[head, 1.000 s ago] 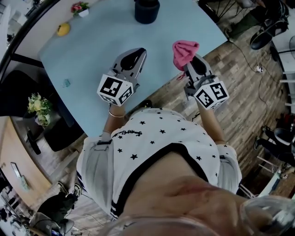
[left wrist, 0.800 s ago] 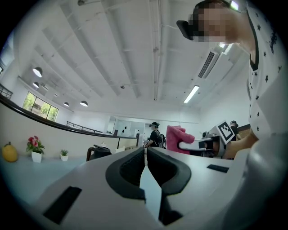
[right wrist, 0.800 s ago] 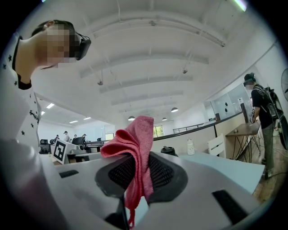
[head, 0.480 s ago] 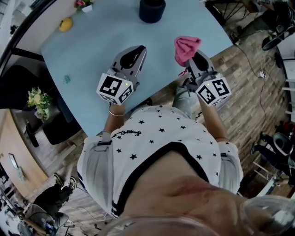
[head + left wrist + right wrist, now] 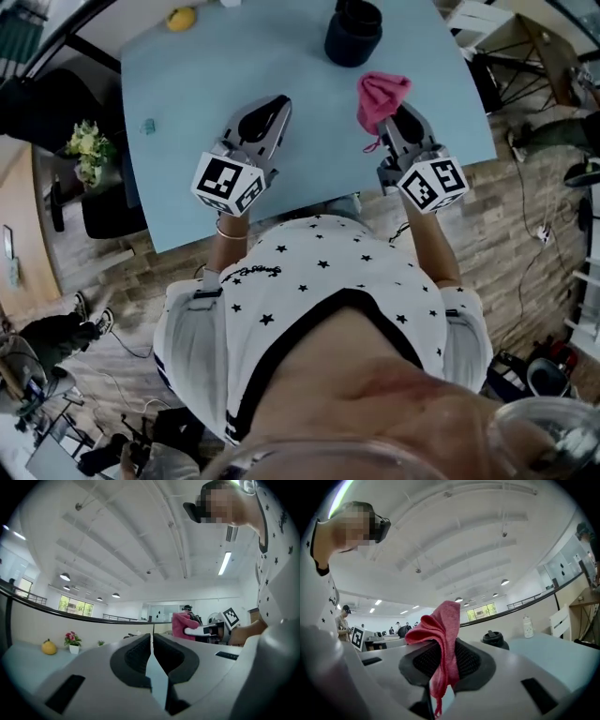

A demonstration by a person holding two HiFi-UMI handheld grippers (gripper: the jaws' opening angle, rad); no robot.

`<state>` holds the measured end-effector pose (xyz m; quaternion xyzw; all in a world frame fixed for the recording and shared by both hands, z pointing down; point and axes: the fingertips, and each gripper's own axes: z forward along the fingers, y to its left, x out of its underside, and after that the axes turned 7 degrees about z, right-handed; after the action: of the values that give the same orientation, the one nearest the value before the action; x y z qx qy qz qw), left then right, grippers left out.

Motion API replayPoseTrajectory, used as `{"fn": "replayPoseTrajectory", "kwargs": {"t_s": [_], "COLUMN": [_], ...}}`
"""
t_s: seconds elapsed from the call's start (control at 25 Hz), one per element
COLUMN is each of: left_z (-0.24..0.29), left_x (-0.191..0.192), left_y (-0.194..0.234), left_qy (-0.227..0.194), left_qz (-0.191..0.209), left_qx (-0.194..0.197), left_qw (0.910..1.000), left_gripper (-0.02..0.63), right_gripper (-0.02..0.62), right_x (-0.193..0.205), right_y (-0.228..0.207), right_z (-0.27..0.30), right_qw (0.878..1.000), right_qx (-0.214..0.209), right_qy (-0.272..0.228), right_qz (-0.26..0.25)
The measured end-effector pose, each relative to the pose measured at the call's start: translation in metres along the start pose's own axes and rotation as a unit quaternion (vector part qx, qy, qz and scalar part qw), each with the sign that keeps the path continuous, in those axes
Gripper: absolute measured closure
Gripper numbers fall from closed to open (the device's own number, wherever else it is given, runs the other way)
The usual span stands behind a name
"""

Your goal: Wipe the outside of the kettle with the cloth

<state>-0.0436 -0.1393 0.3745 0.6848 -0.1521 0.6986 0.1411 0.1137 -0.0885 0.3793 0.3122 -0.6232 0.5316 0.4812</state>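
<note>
A dark kettle (image 5: pixel 353 31) stands at the far side of the pale blue table (image 5: pixel 187 197); its lid (image 5: pixel 494 639) peeks over my right gripper in the right gripper view. My right gripper (image 5: pixel 389 114) is shut on a pink cloth (image 5: pixel 379 97) that bunches above its jaws, also plain in the right gripper view as the pink cloth (image 5: pixel 440 644). It hovers near the table's right front, short of the kettle. My left gripper (image 5: pixel 267 117) is shut with nothing in it, held over the table's middle, its jaws pressed together (image 5: pixel 152 648).
A yellow fruit (image 5: pixel 181 18) lies at the table's far left edge, and a small potted flower (image 5: pixel 71 641) stands beside the fruit (image 5: pixel 48 647). A small teal object (image 5: pixel 147 126) rests on the left side. A flower bunch (image 5: pixel 82 142) sits off the table's left edge. A white bottle (image 5: pixel 528 626) stands far right.
The head view has shifted so the table and kettle sit more to the right and lower. Both grippers kept their pose; the cloth stays clamped.
</note>
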Motion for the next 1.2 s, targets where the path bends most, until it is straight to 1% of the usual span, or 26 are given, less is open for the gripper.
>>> {"fn": "replayPoseTrajectory", "kwargs": {"t_s": [0.08, 0.2, 0.36, 0.56, 0.76, 0.88, 1.04, 1.2], "left_z": [0.003, 0.011, 0.026, 0.038, 0.045, 0.050, 0.051, 0.041], "left_x": [0.000, -0.001, -0.009, -0.012, -0.015, -0.015, -0.016, -0.015], "left_y": [0.007, 0.012, 0.012, 0.012, 0.009, 0.004, -0.004, -0.007], "left_qy": [0.005, 0.013, 0.020, 0.031, 0.032, 0.035, 0.038, 0.042], "left_qz": [0.002, 0.006, 0.014, 0.022, 0.025, 0.024, 0.025, 0.026], "left_qx": [-0.032, -0.063, -0.094, -0.149, -0.193, -0.213, -0.241, -0.270], "left_qw": [0.9995, 0.9979, 0.9953, 0.9881, 0.9803, 0.9761, 0.9694, 0.9615], "left_gripper": [0.566, 0.566, 0.566, 0.566, 0.566, 0.566, 0.566, 0.566], "right_gripper": [0.522, 0.522, 0.522, 0.522, 0.522, 0.522, 0.522, 0.522], "right_x": [-0.004, -0.009, -0.015, -0.012, -0.011, -0.009, -0.002, 0.011], "right_y": [-0.007, -0.017, -0.033, -0.049, -0.064, -0.071, -0.072, -0.067], "right_z": [0.012, 0.028, 0.044, 0.064, 0.075, 0.083, 0.090, 0.100], "right_qw": [1.000, 0.998, 0.996, 0.991, 0.987, 0.984, 0.977, 0.970], "right_qx": [-0.027, -0.061, -0.087, -0.121, -0.141, -0.153, -0.171, -0.181], "right_qy": [0.006, 0.015, 0.023, 0.043, 0.053, 0.060, 0.072, 0.085], "right_qz": [0.006, 0.007, 0.020, 0.031, 0.050, 0.076, 0.106, 0.138]}}
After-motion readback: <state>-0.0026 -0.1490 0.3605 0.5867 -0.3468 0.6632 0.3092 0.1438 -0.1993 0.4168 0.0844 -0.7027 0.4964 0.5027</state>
